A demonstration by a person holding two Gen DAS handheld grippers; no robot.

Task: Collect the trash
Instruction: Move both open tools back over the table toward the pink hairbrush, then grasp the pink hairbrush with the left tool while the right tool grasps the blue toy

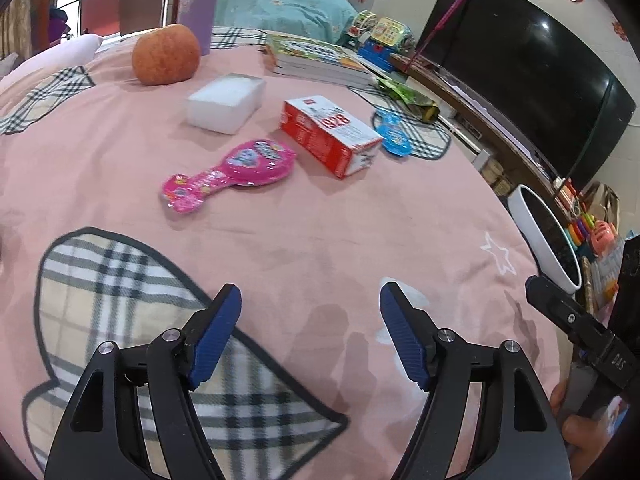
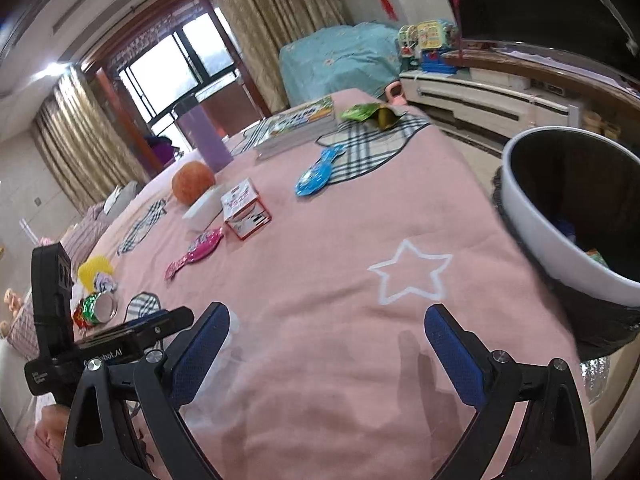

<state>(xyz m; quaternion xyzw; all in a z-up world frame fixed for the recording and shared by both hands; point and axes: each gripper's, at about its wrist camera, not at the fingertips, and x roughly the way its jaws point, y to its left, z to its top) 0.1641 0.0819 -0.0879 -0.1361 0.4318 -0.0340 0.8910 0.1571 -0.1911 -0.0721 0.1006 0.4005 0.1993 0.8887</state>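
1. The left gripper (image 1: 310,336) hangs over the pink bed cover (image 1: 320,240), blue pads spread wide with nothing between them.
2. The right gripper (image 2: 326,348) is likewise spread and empty, above the cover near the white star (image 2: 410,274).
3. Ahead of the left gripper lies a pink wrapper (image 1: 230,174), flat on the cover.
4. Just beyond it sits a red box (image 1: 330,136), with a blue wrapper (image 1: 394,136) beside it.
5. A white block (image 1: 226,102) and an apple (image 1: 166,56) lie farther back, books (image 1: 320,58) and a green packet (image 1: 408,96) beyond.
6. The bin (image 2: 560,216) stands off the bed's edge, by the right gripper, with scraps inside.
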